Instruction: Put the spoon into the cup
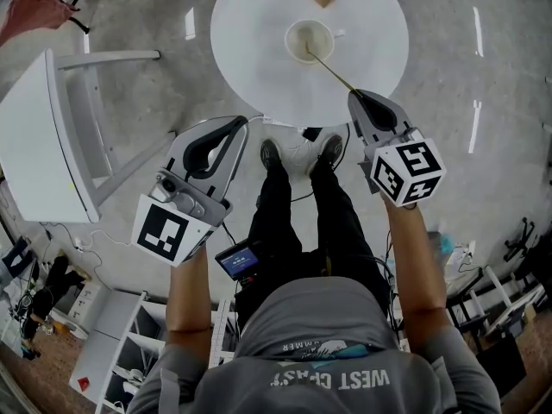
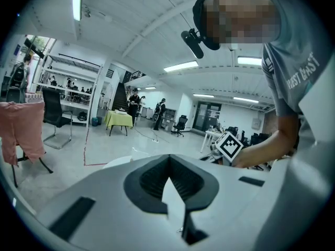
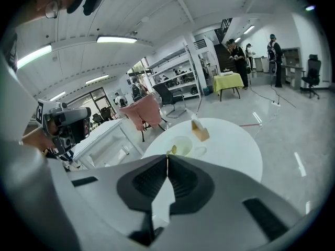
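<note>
While the spoon [image 1: 329,67] leans with its bowl end inside the cup [image 1: 309,40] on the round white table [image 1: 250,33], the right gripper [image 1: 356,96], just back from the cup, has its 2 jaws pinched on the handle's tip, and the left gripper [image 1: 241,122], farther from the cup, past the table's edge, has its jaws pressed together on nothing.

You're in an open-plan office, looks like: rolling chair [image 2: 180,124] and shelving [image 2: 65,94] out past your left claw [image 2: 168,158], strip lights [image 2: 180,67] above it.
</note>
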`<state>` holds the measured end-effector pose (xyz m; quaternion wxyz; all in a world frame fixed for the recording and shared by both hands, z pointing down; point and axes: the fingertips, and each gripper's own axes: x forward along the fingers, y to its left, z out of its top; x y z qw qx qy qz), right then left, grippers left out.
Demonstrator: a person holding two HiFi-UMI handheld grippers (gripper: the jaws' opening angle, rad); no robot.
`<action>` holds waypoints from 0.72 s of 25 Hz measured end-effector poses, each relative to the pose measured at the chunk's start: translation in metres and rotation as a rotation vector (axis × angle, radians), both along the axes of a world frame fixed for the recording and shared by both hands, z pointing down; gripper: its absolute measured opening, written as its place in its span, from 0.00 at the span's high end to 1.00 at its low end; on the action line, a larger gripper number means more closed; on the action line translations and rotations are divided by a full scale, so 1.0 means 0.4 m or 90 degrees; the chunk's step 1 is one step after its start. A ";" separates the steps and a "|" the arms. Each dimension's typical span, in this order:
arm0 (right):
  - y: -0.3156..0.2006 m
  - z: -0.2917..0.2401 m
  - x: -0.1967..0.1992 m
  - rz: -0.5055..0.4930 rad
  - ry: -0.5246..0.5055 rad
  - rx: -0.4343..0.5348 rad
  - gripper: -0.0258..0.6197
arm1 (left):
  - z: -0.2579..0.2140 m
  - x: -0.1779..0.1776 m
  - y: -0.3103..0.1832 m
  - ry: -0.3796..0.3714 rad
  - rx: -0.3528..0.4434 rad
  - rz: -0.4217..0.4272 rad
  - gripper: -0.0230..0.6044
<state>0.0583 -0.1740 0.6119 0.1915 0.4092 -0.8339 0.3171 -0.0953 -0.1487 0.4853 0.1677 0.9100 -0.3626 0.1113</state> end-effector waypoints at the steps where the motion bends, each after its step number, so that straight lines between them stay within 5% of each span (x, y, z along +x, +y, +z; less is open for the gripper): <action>1: 0.000 0.003 0.000 0.000 0.001 -0.002 0.95 | 0.000 0.000 0.001 0.000 0.000 -0.001 0.96; 18: -0.022 -0.021 -0.018 -0.001 -0.014 0.005 0.95 | -0.034 -0.012 -0.010 -0.002 0.019 0.001 0.96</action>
